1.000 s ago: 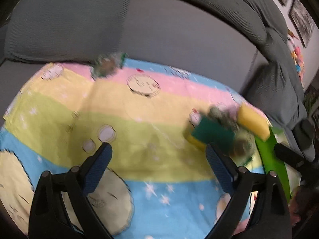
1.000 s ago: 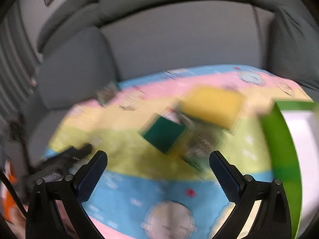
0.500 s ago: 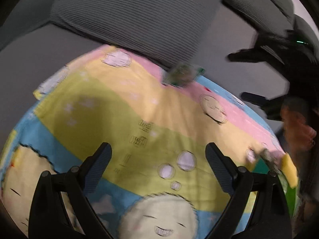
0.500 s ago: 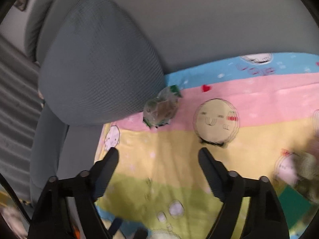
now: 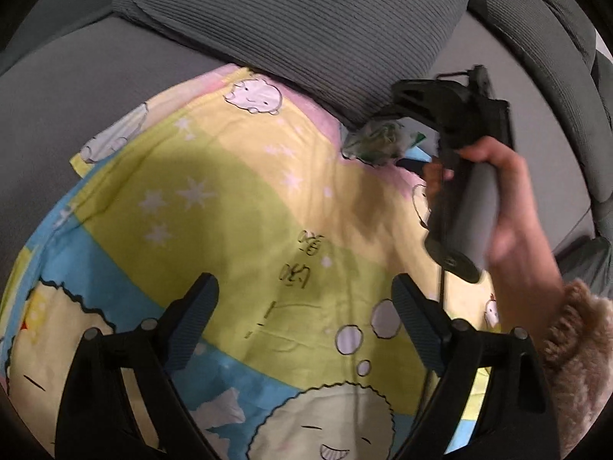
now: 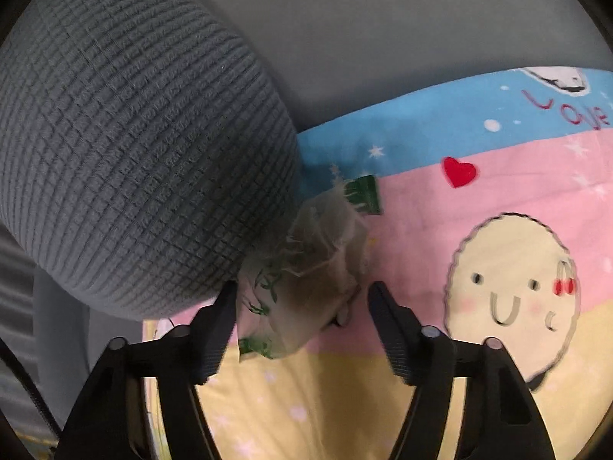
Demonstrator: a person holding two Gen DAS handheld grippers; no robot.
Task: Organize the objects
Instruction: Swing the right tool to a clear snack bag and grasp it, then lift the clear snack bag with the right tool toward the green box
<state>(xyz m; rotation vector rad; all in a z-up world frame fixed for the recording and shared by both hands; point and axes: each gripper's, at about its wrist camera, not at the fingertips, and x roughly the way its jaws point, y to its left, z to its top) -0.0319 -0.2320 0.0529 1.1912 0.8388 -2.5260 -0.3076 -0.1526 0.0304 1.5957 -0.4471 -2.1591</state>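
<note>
The crumpled clear packet [image 6: 306,264], printed with green markings, lies on the pink band of the cartoon-print sheet [image 6: 479,207], at its far edge. It rests against the base of the ribbed grey cushion [image 6: 134,134].

The right gripper [image 6: 300,299] points steeply down at the packet. Its 2 jaws are closing, and the near end of the packet sits between them. The left pad appears to touch the wrapper edge; the right pad stands clear of it, so no grip is made. In the left wrist view, a hand [image 5: 513,207] with a fleecy cuff holds this gripper by its handle, directly over the packet [image 5: 377,142].

The left gripper [image 5: 302,303] hovers over the yellow-green band of the sheet [image 5: 230,199], well apart from the packet. Its jaws stand wide, narrowing slightly, with nothing between them.
</note>
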